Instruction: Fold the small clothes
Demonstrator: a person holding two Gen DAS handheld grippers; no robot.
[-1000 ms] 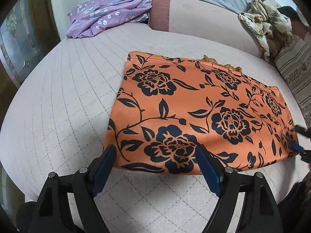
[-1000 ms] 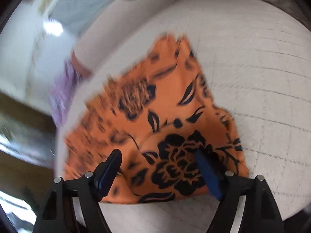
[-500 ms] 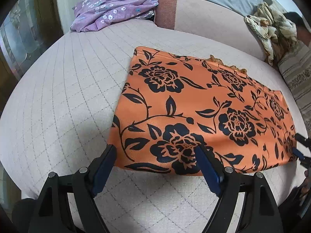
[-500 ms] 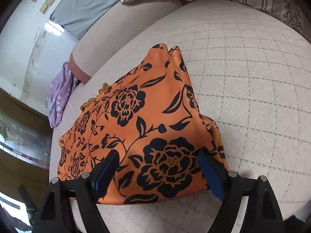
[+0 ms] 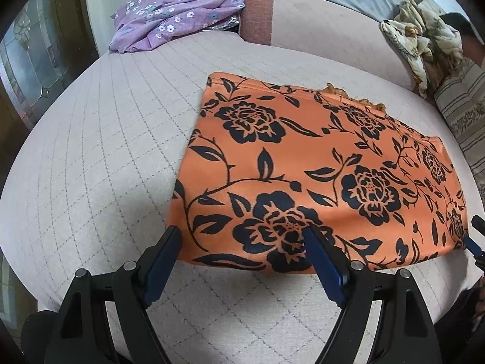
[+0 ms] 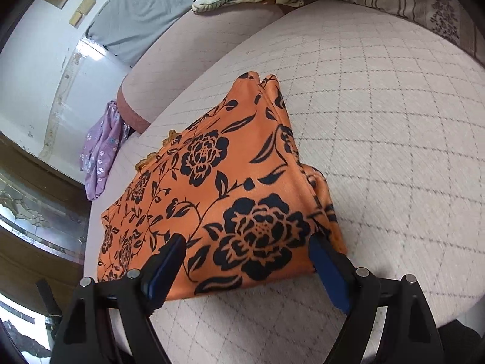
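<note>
Orange floral garment (image 5: 318, 163) first, though we order by size: quilted beige cushion (image 5: 91, 157) largest, spanning both views; garment lies flat on it, folded into rough rectangle, frilled edge on far side. Purple flowered cloth (image 5: 172, 15) bunched at cushion's far corner. We see left gripper (image 5: 242, 236) released, jaws spread over garment's near edge. Right gripper (image 6: 247, 244) likewise released, jaws straddling garment's near corner without pinching it.

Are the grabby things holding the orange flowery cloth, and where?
Nothing is held. The left hand-held gripper and right hand-held gripper both stand open over the near edge of the orange cloth, not pinching it.
</note>
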